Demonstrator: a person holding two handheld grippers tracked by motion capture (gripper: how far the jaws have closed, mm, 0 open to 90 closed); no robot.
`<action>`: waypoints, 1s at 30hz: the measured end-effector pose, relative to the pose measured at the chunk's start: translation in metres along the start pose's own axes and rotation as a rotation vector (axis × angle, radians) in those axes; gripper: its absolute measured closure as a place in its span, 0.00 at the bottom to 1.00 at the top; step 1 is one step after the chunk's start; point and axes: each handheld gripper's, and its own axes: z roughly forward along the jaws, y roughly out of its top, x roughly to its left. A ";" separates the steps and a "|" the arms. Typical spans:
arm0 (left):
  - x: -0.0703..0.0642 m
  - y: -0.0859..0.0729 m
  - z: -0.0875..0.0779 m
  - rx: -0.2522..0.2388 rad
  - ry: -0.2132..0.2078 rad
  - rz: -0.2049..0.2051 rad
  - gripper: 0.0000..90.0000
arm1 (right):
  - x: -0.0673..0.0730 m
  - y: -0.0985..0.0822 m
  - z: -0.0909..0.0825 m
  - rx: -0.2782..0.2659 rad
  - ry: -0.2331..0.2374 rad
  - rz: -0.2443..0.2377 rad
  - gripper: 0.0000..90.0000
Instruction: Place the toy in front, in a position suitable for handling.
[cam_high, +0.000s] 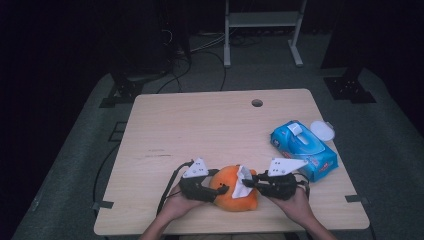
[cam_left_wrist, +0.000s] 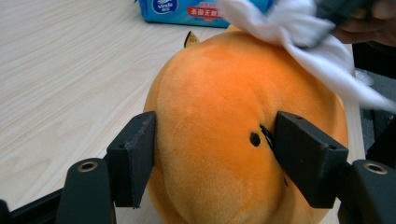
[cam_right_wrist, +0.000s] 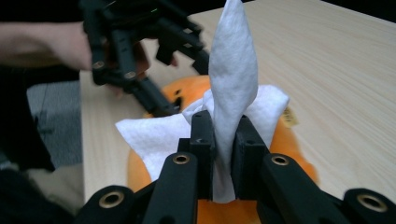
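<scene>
The round orange plush toy (cam_high: 234, 192), near the table's front edge, is squeezed by the left gripper (cam_high: 221, 189) so the right gripper (cam_high: 248, 183), pinching a white wipe (cam_high: 242, 181), can rub it clean.

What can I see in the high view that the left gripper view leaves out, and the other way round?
The high view alone takes in the whole wooden table, the white round lid and both hands. The left gripper view alone gives the close-up: the left gripper with its jaws pressed on the sides of the orange plush toy, and a small black mark on it. Both show the toy, the white wipe and the blue wipes pack.
</scene>
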 end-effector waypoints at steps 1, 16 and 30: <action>0.001 0.000 0.000 -0.004 -0.001 -0.004 0.35 | -0.007 -0.002 -0.001 -0.003 -0.031 0.012 0.89; 0.013 -0.004 -0.001 -0.013 0.011 -0.074 0.34 | 0.017 -0.006 0.000 0.031 0.039 -0.073 0.89; 0.009 0.006 0.001 -0.051 0.031 0.008 0.38 | -0.020 -0.005 0.002 -0.011 -0.030 0.035 0.89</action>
